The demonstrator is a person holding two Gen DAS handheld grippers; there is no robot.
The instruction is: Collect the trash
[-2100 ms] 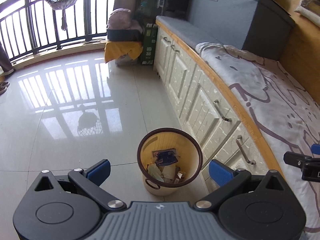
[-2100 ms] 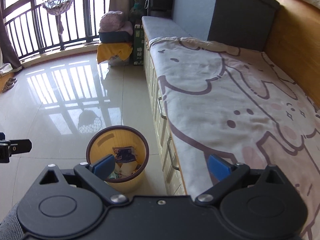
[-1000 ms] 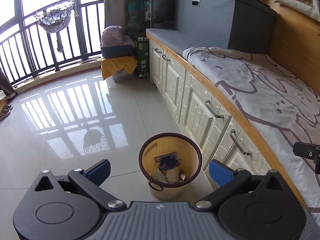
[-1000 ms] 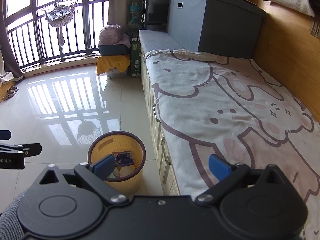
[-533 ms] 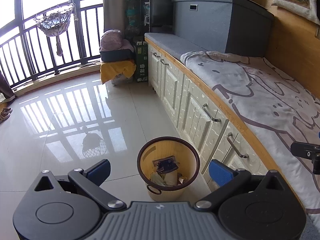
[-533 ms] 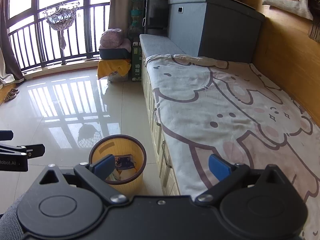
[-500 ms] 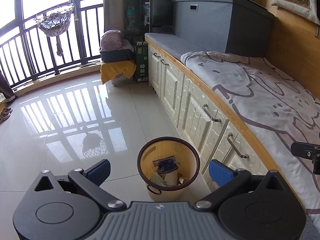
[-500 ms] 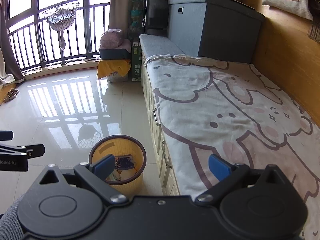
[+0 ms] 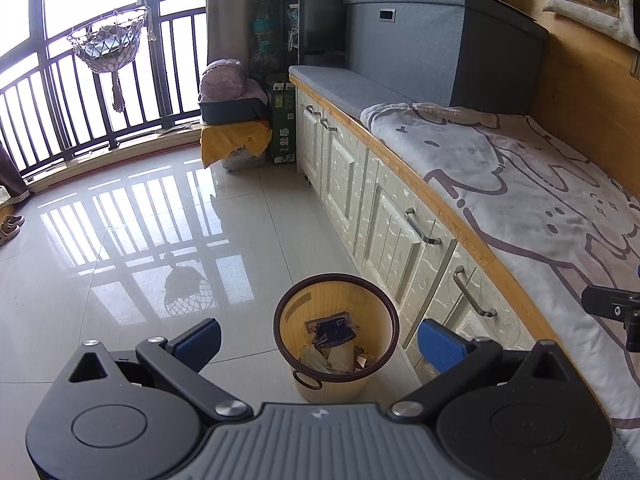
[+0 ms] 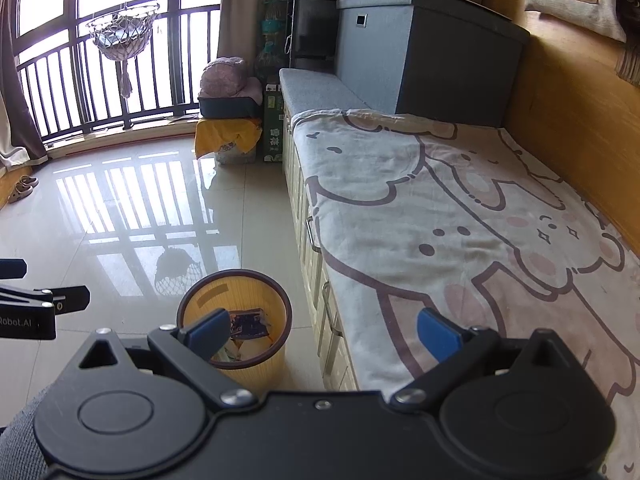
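Glossy beige floor tiles carry your round yellow plastic bin with its dark rim, beside the cabinets; both your left claw and right claw gape empty; its wrappers look light and crumply, so pinch edges.

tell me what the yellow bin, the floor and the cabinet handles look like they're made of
Bin: probably plastic, going by its thin, ribbed yellow wall and smooth dark brown rim with a moulded loop.
Floor: glazed ceramic or polished stone tile, since it is glossy enough to mirror the window bars and has grout lines.
Cabinet handles: apparently metal, being slim silver bars with a brushed sheen.
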